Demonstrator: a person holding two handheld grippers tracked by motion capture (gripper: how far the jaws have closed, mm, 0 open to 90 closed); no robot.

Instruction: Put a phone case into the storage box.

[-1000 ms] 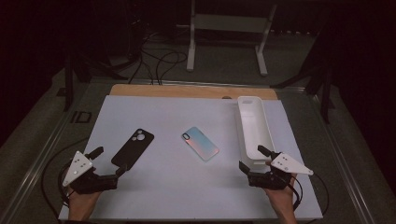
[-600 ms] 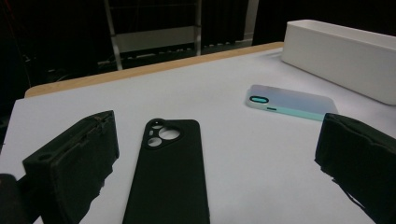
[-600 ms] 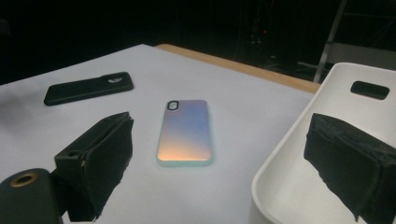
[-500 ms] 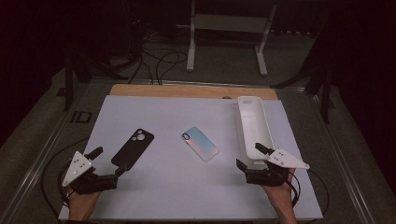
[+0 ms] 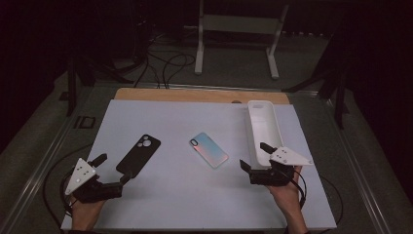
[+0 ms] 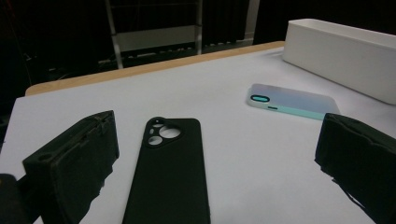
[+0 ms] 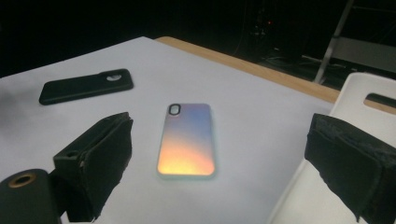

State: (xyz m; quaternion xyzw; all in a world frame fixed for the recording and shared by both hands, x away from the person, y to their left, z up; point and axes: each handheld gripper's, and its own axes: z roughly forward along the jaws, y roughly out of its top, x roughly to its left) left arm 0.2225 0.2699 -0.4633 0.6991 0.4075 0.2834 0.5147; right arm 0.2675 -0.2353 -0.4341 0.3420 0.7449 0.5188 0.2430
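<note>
A white sheet covers the wooden table, bearing everything else. A long white bin runs along its right side; its near end lies between the jaws of the right gripper, which are spread wide and hold nothing. At mid-sheet lies an iridescent phone case, camera hole toward the far edge, flat, well apart from both grippers; in the right gripper view it sits ahead between the jaws with bare sheet in between. To the left lies a black phone case, flat, its near end just ahead of the left gripper, whose jaws also stand wide apart, empty, straddling that end.
</note>
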